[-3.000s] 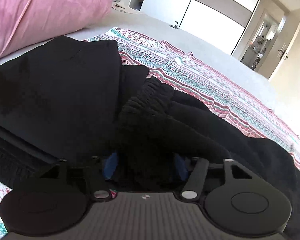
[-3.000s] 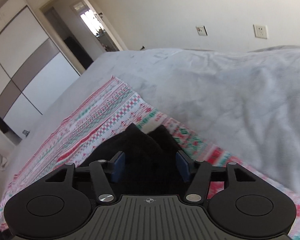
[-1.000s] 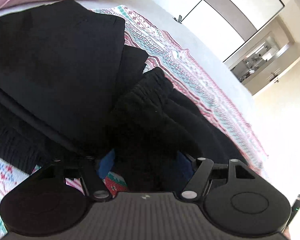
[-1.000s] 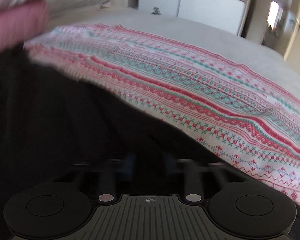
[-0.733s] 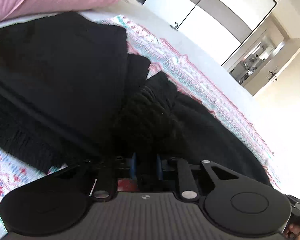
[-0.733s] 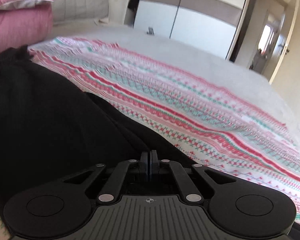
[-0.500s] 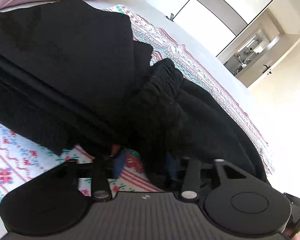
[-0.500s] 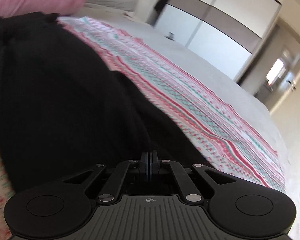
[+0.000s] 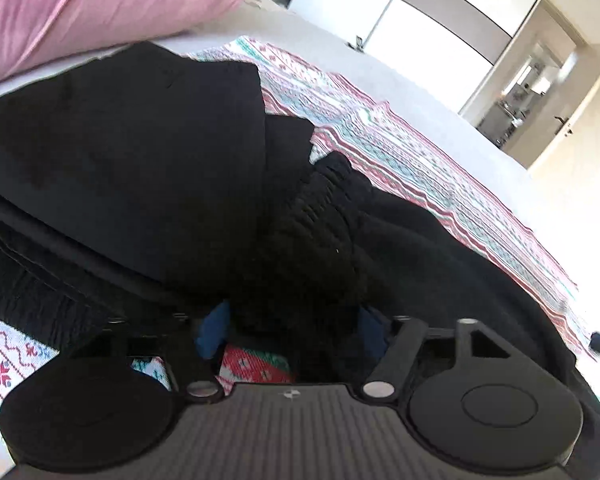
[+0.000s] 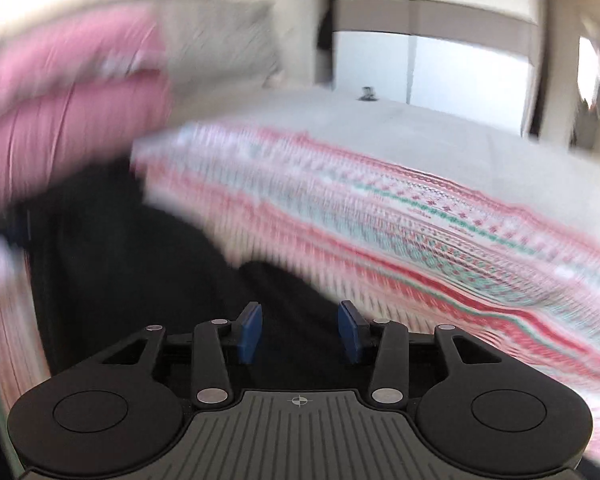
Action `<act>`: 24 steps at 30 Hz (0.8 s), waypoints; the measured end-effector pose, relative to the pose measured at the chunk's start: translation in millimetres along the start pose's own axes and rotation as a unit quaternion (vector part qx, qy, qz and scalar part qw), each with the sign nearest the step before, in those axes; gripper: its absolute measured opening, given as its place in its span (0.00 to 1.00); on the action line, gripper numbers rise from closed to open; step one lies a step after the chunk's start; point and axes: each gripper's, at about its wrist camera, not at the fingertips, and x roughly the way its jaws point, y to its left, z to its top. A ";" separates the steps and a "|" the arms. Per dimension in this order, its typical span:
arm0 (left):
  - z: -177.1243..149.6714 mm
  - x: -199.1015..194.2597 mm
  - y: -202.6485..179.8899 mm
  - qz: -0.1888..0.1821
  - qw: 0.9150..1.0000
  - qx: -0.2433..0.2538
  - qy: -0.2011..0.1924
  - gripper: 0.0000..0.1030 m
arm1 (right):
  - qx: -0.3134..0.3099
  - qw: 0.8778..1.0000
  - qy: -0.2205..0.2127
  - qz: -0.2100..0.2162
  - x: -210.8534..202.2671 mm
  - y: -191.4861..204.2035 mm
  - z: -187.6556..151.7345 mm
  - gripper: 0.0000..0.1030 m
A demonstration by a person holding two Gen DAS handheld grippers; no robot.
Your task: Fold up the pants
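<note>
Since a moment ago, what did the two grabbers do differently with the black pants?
The right gripper was pinched shut; its jaws have just been opening and stand apart, nothing between them. The left gripper has just been opening too, black pants bunched between its jaws. The pants, patterned blanket and pink pillow stayed put.

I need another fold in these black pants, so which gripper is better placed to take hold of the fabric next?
Left, I think. The left gripper has its jaws astride a bunched fold of the black pants. The right gripper has just opened; nothing sits between its jaws, and its view is blurred.
</note>
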 end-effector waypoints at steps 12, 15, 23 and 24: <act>-32.4 -30.2 12.0 -0.042 0.998 0.039 -0.031 0.18 | -0.049 0.991 0.110 0.056 118.1 36.6 34.5 0.32; -35.1 -26.9 5.7 -0.041 0.997 0.060 -0.038 0.18 | -0.075 0.986 0.144 0.045 135.2 51.6 27.2 0.21; -44.5 -28.6 13.4 -0.043 0.996 0.074 -0.039 0.15 | 0.076 0.987 0.126 0.068 137.2 23.0 28.2 0.12; -46.0 -27.8 13.3 -0.042 0.996 0.074 -0.040 0.15 | 0.077 0.985 0.138 0.063 142.4 23.1 25.5 0.08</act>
